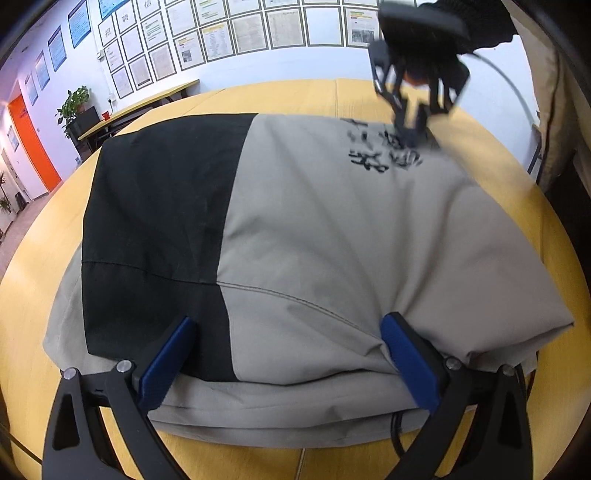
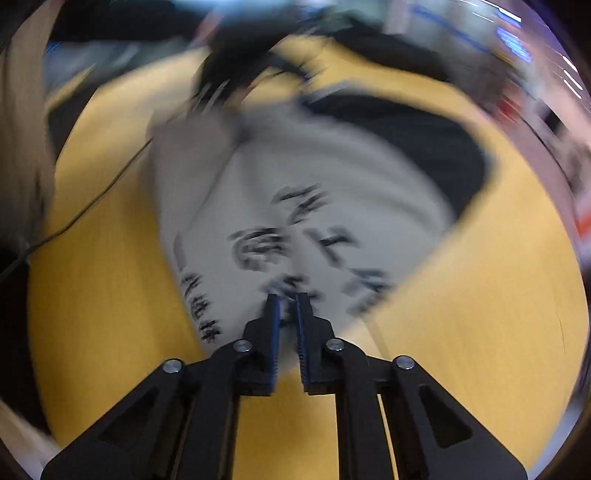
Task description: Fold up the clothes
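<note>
Grey-and-black garment (image 1: 314, 240) lying bunched on the yellow table (image 1: 33, 314), black printed characters (image 1: 384, 155) up near its far edge. Left gripper (image 1: 288, 354) spread wide, blue pads (image 1: 166, 362) pressed against the near folded edge. Right gripper (image 2: 287, 306) nearly closed, pinching grey fabric right at the print. Right view pretty blurry. Framed papers (image 1: 251, 29) along the wall.

A folded garment (image 1: 314, 236) lies flat on a yellow table (image 1: 44, 258). It is grey with a black panel on one side and black printed characters (image 2: 258, 247) near one edge. Layers stack at its near edge.
</note>
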Motion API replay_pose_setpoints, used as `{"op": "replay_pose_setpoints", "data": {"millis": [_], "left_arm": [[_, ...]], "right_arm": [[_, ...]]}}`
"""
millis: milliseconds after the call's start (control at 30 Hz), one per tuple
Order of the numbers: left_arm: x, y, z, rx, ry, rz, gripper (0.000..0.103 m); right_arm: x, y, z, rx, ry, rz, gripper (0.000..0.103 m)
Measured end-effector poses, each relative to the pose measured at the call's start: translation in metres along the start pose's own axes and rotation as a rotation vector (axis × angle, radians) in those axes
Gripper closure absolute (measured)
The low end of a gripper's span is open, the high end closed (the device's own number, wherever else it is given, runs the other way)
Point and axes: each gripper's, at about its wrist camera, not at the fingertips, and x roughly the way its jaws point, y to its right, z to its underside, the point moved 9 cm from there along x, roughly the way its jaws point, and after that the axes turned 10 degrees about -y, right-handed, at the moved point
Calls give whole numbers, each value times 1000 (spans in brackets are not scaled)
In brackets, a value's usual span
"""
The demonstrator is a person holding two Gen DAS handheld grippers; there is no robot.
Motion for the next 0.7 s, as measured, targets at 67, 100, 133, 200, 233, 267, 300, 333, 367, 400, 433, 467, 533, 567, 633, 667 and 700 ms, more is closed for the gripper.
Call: {"op": "replay_pose_setpoints", "data": {"millis": [67, 100, 133, 200, 233, 267, 300, 333, 367, 400, 433, 467, 533, 567, 633, 667, 700], "left_arm": [[0, -1, -2, -15, 0, -5, 0], [-2, -1, -1, -28, -4, -14, 0], [-6, -2, 0, -43, -9, -22, 1], [-16, -4, -3, -77, -25, -47, 1], [-27, 2, -4, -80, -36, -72, 1], [-41, 10, -8, -73, -34, -107, 1], [-55, 21, -7, -67, -29, -129, 1], [-66, 27, -21, -57, -5, -159, 1], [-66, 24, -42, -53, 18, -182, 1], [-77, 36, -46, -48, 45, -201, 1], [-80, 42, -60, -49, 76, -211, 1], [-77, 46, -69, -44, 92, -210, 1], [-62, 55, -80, -27, 87, -199, 1], [-53, 59, -83, -19, 76, -190, 1], [-50, 69, -81, 12, 67, -174, 1], [-52, 72, -81, 25, 72, -174, 1], [-56, 72, -82, 5, 89, -151, 1]], "right_arm": [[13, -14, -5, -47, -4, -24, 93], [15, -19, -8, -58, 0, -25, 93], [18, -24, -11, -70, 5, -25, 93], [17, -22, -8, -24, 25, -53, 92], [16, -21, -7, -4, 37, -60, 92], [15, -20, -6, 18, 43, -68, 92], [14, -20, -5, 40, 47, -78, 92], [13, -19, -4, 59, 51, -86, 92], [13, -19, -3, 75, 56, -95, 91], [12, -19, -3, 86, 60, -100, 91], [11, -19, -2, 90, 63, -101, 90], [10, -20, -1, 92, 65, -101, 89], [9, -20, 0, 96, 70, -100, 89], [8, -21, 1, 94, 67, -99, 89], [6, -21, 1, 85, 59, -98, 90], [6, -22, 2, 82, 57, -99, 90], [5, -21, 3, 82, 60, -103, 90]]}}
